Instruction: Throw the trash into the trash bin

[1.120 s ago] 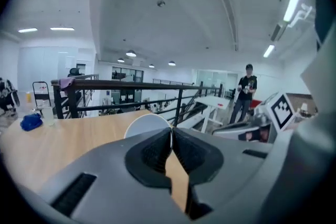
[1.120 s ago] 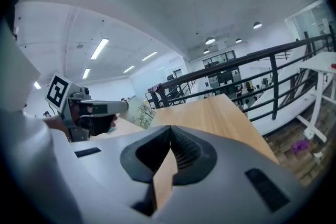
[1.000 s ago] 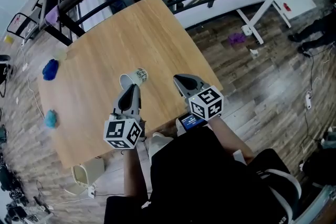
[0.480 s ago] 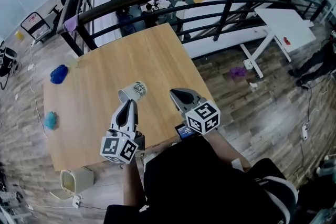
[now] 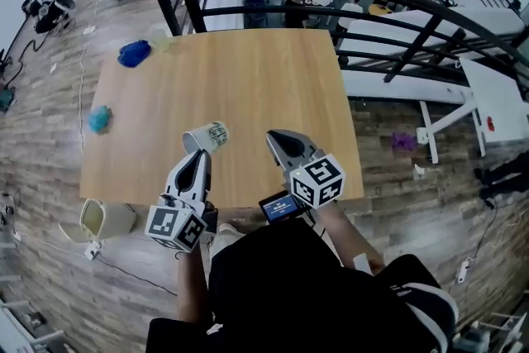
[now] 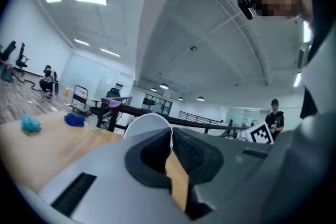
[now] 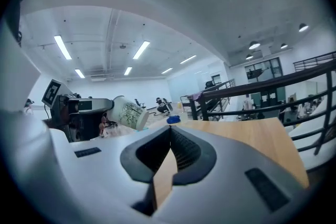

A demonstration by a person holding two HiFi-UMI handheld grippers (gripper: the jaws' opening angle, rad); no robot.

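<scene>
- Carrying step: the left hand-held gripper is pinched narrow on the rim of a paper cup, which hangs on its side above the table, near its near edge.
- The right hand-held gripper has its jaws together with nothing in them.
- The trash bin stands on the floor just off the table's near left corner.
- Next, by my reading: swing the cup left and down over the bin's mouth, then release — a blue wad and a teal wad wait along the left edge.
</scene>
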